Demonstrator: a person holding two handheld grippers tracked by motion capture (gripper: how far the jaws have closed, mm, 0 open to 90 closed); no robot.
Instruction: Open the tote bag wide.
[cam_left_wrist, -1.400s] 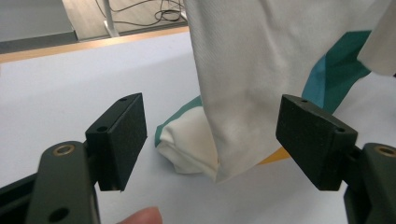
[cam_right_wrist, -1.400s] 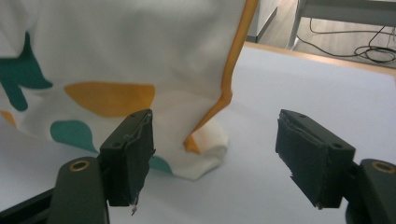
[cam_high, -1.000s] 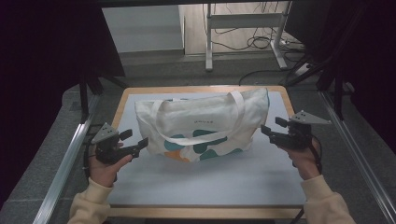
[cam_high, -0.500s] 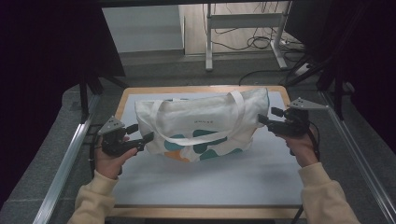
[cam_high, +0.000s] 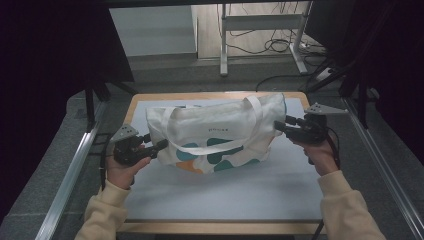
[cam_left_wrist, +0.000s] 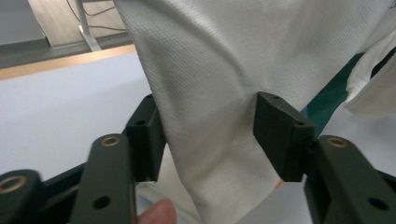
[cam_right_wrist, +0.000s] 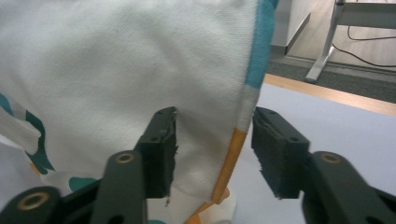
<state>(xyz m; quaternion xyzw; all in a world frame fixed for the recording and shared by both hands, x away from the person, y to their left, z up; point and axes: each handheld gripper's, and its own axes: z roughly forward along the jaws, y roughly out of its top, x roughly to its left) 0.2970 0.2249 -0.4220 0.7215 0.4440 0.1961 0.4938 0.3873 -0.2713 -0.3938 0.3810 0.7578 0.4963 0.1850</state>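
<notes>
Although closing in on both ends, not yet firmly holding the white canvas tote bag (cam_high: 215, 135) with teal and orange shapes. Lying on its side across the far half of the pale blue-grey surface (cam_high: 225, 195), with a loop handle draped over its face.

At the bag's left end, closing just now with the left gripper (cam_high: 161, 145): cloth between the jaws, both pads touching a bunched fold and beginning to pinch it. At the right end, closing just now with the right gripper (cam_high: 281, 126): jaws half spread, one pad against the cloth, the other standing clear of the orange-and-teal trimmed seam (cam_right_wrist: 243, 126) that lies between them.

Probably most at risk on the right: biting so near the seam, liable to slip off the trim under any pull. On the left, possibly catching just the outer layer of the fold, letting the rest sag or gape. With one end gripped sooner than the other, likely to drag the bag askew towards the left edge. Also worth watching the loose handle for snagging.

Bordering the surface, a light wooden frame (cam_high: 210, 95). Along the left and right edges, aluminium rails (cam_high: 70, 175). Beyond the far edge, grey floor, a white metal desk frame (cam_high: 260, 22) and loose black cables (cam_high: 280, 45). On both sides, black curtains (cam_high: 45, 70).
</notes>
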